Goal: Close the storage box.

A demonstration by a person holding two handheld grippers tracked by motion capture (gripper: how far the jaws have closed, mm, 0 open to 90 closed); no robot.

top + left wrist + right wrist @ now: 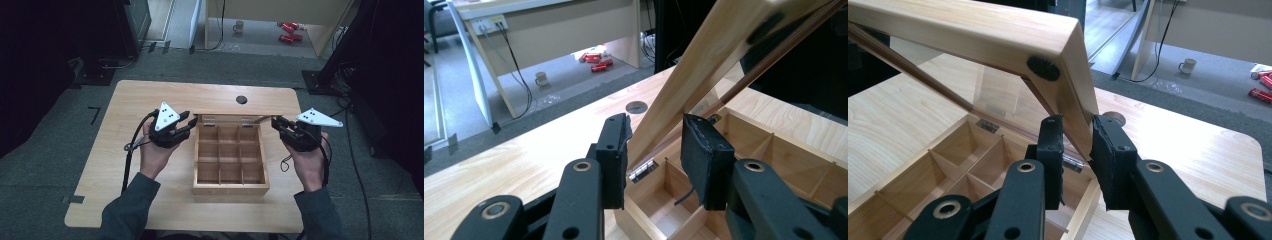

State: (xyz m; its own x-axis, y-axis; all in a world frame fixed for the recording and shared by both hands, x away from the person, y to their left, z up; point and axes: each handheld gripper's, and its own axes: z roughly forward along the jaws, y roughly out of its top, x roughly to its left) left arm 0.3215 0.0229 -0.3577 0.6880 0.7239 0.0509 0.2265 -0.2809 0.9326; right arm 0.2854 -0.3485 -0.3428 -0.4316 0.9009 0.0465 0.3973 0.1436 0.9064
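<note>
Plainly, state by label:

Box: a wooden box [230,187] with nine empty compartments sits in the middle of the tabletop [150,95], between the two hands.

Lid: the lid [724,45], a wooden frame around a clear pane, is raised on its back hinges and held at a steep tilt.

Left gripper [654,145]: jaws set either side of the lid's side rail near the hinge; a gap shows beside the right pad, so whether they pinch it I cannot tell.

Right gripper [1077,150]: jaws straddle the lid's other side rail and look pressed against it, gripping the wood.

Risk, slip: the holds sit low, close to the hinges, so the lid could slide out and slam onto the box.

Risk, twist: if one hand moves faster than the other, the frame could rack and strain the small hinges [642,170].

Risk, shift: a sideways pull could drag the light box across the tabletop.

Hard to see: from the high view the lid is nearly edge-on, so its angle is unclear; the pane is barely visible, and the front compartments are cut off in both gripper views.
</note>
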